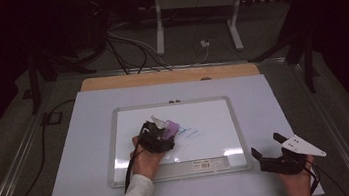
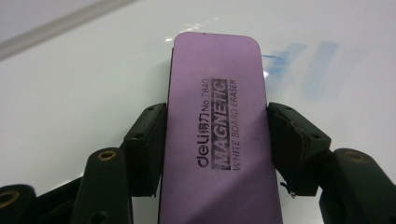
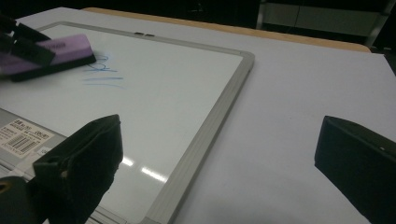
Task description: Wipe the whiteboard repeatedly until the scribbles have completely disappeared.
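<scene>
- Landmark = whiteboard (image 1: 216, 123), lying flat mid-table (image 1: 83, 154), grey frame all round.
- L gripper (image 1: 159, 132) sits over the board's left-centre; jaws partly closed, clamped on both long sides of a purple eraser (image 2: 217, 130), which lies flat on the board surface.
- Blue marks (image 1: 189, 134) on the board just right of the eraser's front end; in the right gripper view the eraser (image 3: 46, 53) touches their left edge.
- R gripper (image 1: 283, 157) off the board, just past its near-right corner, over bare table; jaws wide apart, nothing btwn them.
- Room: board's right half is bare white up to the frame (image 3: 215, 116); wide strip of table beyond the right frame edge, also free.
- Barcode label (image 1: 206, 163) on the board's near frame, btwn the two grippers.
- Hidden/unclear: eraser's rear end cut off at the bottom of the left gripper view; its underside not visible; marks under it can't be seen. Room behind the board's far edge is dark, a stand (image 1: 158, 24) and cables (image 1: 126, 48) barely readable.
</scene>
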